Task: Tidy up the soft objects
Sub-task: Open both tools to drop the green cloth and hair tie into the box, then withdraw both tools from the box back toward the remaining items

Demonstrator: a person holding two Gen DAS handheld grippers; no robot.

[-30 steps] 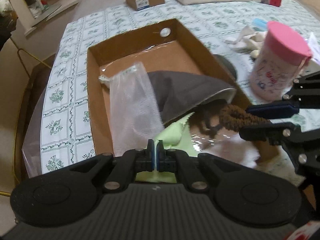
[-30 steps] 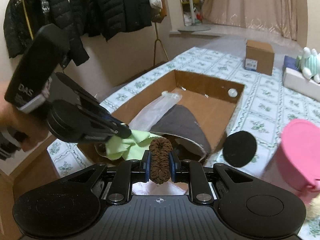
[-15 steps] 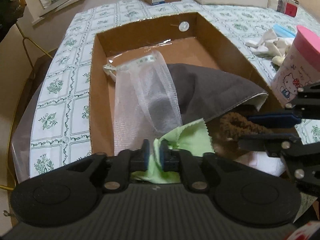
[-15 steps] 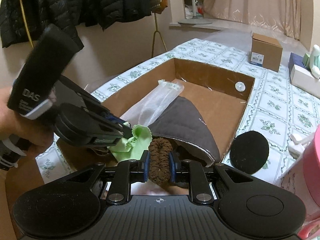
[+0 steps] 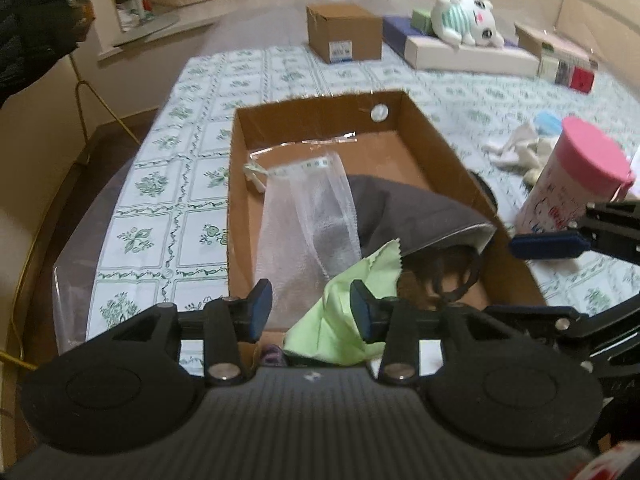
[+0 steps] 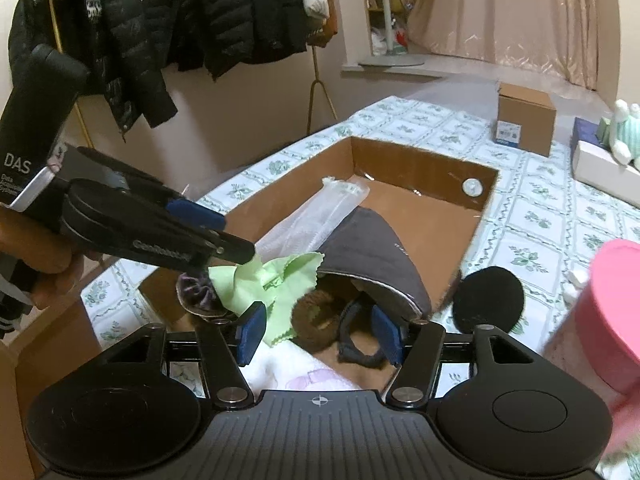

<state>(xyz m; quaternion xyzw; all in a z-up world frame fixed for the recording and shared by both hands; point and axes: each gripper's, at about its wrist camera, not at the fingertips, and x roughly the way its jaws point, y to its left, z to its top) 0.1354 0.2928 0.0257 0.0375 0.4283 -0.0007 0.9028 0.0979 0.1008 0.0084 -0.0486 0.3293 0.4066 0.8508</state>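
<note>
An open cardboard box [image 5: 440,148] [image 6: 424,160] holds a white mesh bag [image 5: 308,216] [image 6: 320,216], a grey cloth [image 5: 416,208] [image 6: 368,248], a light green cloth [image 5: 344,312] [image 6: 260,280], a brown scrunchie [image 6: 316,320] and a dark band [image 6: 352,344]. My left gripper [image 5: 312,308] is open, with the green cloth lying loose by its right finger. My right gripper [image 6: 320,332] is open above the brown scrunchie, which lies in the box's near end. A purple scrunchie [image 6: 196,292] sits beside the green cloth.
A pink-lidded cup [image 5: 576,176] [image 6: 600,312] stands right of the box, with a black round pad [image 6: 488,300] beside it. White cloth bits [image 5: 516,148] lie behind the cup. A small brown carton [image 5: 344,32], flat boxes and a plush toy [image 5: 468,20] sit at the far end.
Both grippers have opened. The left one let go of the green cloth and the right one let go of the brown scrunchie, which now lies in the box. Both have drawn back a little.
</note>
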